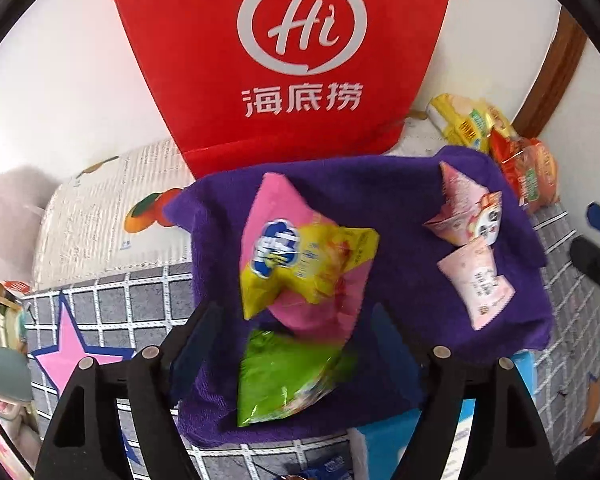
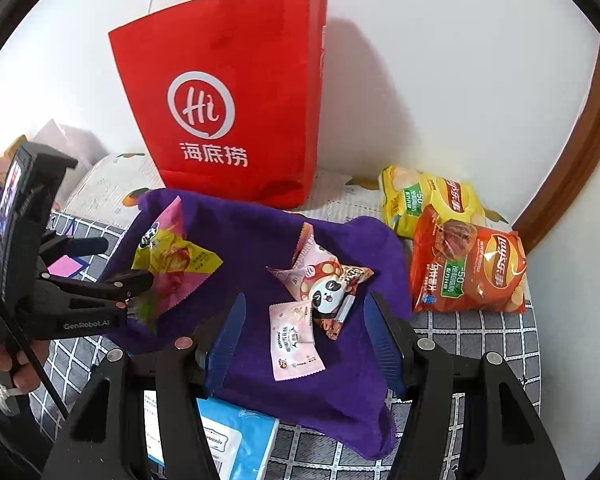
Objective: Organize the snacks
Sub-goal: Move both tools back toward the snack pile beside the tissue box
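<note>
A purple towel (image 1: 400,216) (image 2: 260,240) lies on the table in front of a red paper bag (image 1: 284,52) (image 2: 228,100). On it sit a pink and yellow snack bag (image 1: 304,256) (image 2: 172,256), a green snack bag (image 1: 288,376), and small pink panda packets (image 1: 472,220) (image 2: 324,284) (image 2: 294,340). My left gripper (image 1: 296,332) (image 2: 140,292) is open around the green and pink bags. My right gripper (image 2: 304,332) is open above the pink packets, holding nothing.
A yellow chip bag (image 2: 428,196) and a red chip bag (image 2: 468,268) lie at the right, by a brown wooden frame (image 2: 580,168). A blue tissue pack (image 2: 236,440) lies at the front. The table has a grey checked cloth (image 2: 480,340).
</note>
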A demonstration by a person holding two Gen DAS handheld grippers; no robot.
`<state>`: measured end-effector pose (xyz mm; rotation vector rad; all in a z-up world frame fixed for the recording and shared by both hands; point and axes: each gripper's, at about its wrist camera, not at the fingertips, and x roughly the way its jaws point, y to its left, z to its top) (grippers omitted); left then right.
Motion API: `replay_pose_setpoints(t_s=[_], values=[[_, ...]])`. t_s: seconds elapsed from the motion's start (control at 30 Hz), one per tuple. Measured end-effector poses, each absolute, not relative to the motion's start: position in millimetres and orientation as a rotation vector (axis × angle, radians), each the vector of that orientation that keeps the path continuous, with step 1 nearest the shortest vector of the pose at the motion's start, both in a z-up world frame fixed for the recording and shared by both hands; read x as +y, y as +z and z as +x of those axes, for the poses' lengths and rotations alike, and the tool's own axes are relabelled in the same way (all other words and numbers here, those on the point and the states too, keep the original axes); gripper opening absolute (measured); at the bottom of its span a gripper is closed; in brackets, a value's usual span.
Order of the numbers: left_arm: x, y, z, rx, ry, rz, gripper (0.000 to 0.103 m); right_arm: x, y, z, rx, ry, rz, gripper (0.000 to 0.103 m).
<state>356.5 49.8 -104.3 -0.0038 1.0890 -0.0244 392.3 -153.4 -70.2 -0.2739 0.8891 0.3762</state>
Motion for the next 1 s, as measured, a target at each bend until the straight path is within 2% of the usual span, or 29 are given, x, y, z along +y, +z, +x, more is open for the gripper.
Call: replay_pose_setpoints(t_s=[0.47, 0.7, 1.0], values=[[58, -61, 332, 0.962, -0.147, -0.157, 0.077, -147, -45, 352, 0.752, 0.320, -0.252, 0.061], [50, -36, 314, 0.898, -0.241, -0.181, 0.076, -172, -67, 299, 0.834, 0.331, -0.164, 0.062], [34, -8, 272, 0.820, -0.318, -0.171, 0.076, -192, -139, 231, 1.035, 0.323, -0.078, 0.062]])
